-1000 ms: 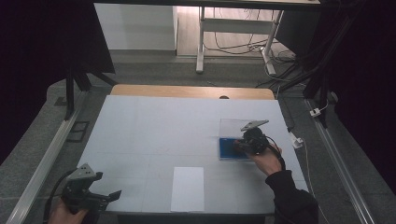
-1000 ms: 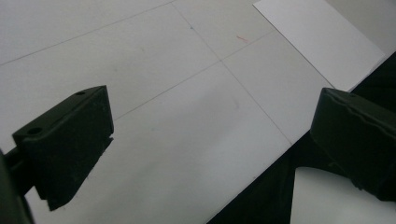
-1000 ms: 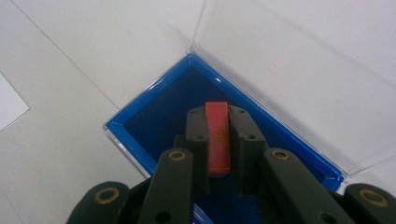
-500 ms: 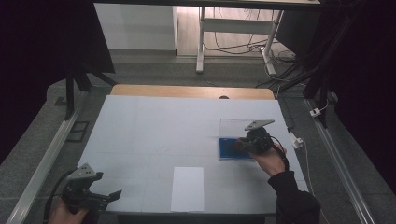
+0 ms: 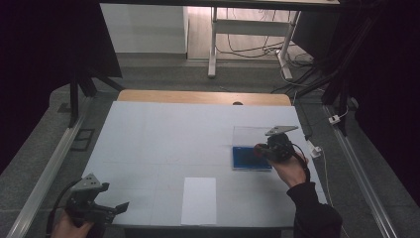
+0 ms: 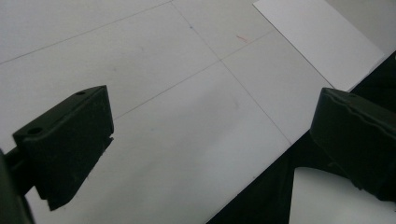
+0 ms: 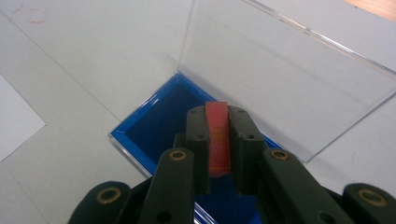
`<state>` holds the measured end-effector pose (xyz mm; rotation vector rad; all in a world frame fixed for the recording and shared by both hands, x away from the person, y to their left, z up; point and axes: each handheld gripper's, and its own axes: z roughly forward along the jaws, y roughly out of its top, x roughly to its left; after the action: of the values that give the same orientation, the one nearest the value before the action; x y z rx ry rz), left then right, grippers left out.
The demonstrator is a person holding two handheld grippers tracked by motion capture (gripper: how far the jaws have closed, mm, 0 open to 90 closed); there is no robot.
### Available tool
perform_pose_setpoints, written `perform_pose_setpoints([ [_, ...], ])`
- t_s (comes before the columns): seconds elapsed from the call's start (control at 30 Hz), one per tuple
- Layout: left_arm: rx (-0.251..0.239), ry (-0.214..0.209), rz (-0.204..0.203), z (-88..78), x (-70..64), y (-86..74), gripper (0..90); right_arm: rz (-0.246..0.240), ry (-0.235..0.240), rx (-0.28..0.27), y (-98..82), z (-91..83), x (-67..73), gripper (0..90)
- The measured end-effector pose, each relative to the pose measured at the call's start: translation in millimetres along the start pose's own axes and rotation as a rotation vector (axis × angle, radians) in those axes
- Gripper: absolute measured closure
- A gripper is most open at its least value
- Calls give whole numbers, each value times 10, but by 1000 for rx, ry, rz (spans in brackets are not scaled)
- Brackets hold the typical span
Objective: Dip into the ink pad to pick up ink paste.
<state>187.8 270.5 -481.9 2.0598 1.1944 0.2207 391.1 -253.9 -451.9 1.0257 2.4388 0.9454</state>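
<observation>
Nearest you, your left tongs hang released and empty over the counter's front left corner, with a white sheet of paper lying flat near the front edge. Farther out on your right, your right tongs are clenched on a thin red card, held edge-up over the open blue box, whose clear lid stands upright behind. The card looks close to going in; setting it down and closing the lid seem left. Its gold marks are too small to read.

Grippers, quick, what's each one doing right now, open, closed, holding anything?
Left gripper: open, empty, at the table's near edge.
Right gripper: shut on a thin red card, above the blue tray of the clear-lidded case.
</observation>
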Motion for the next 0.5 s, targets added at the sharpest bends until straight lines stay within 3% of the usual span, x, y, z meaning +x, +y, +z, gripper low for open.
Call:
perform_pose_setpoints([
  [0.17, -2, -4, -4, -6, 6, -2, 0, -20, -26, 32, -40, 11, -44, 798],
  [0.5, -3, -4, -5, -6, 8, -2, 0, 12, -35, 39, -107, 99, -98, 797],
])
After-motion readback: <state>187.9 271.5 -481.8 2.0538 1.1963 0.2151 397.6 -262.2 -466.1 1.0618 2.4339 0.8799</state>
